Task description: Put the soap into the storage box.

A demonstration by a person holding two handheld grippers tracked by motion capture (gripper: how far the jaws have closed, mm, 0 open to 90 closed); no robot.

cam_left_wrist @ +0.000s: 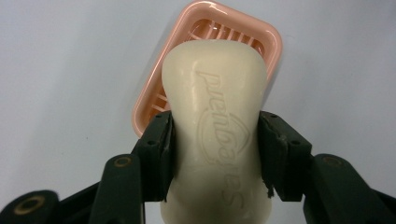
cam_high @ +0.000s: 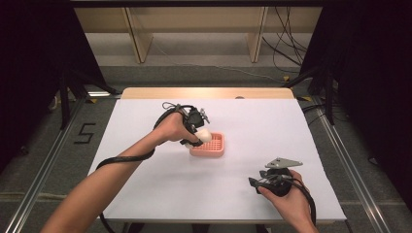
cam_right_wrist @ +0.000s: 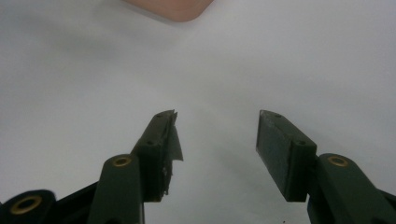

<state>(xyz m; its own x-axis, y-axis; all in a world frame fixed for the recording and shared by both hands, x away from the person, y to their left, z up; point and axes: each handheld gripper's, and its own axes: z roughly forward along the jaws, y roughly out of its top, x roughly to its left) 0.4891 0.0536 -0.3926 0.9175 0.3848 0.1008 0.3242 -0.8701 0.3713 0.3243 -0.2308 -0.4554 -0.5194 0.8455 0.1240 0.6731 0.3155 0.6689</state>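
A cream soap bar [cam_left_wrist: 215, 79] with raised lettering is clamped at its waist between the two black pads of my left gripper [cam_left_wrist: 215, 117], which is shut on it. In the high view this gripper [cam_high: 197, 138] holds the soap [cam_high: 204, 135] just over the left end of a pink slatted soap dish [cam_high: 217, 146] near the middle of the white table. The dish [cam_left_wrist: 236, 13] lies directly below and beyond the soap. My right gripper [cam_high: 253, 182] rests low at the front right, open, its jaws [cam_right_wrist: 217, 114] apart with nothing between them. A corner of the dish [cam_right_wrist: 177, 9] shows far ahead of it.
The white sheet [cam_high: 252, 121] covers the table down to its front edge; a wooden strip [cam_high: 209, 92] runs along the far side. Cables trail from both grippers. Dark stands and metal rails flank the table on the floor.
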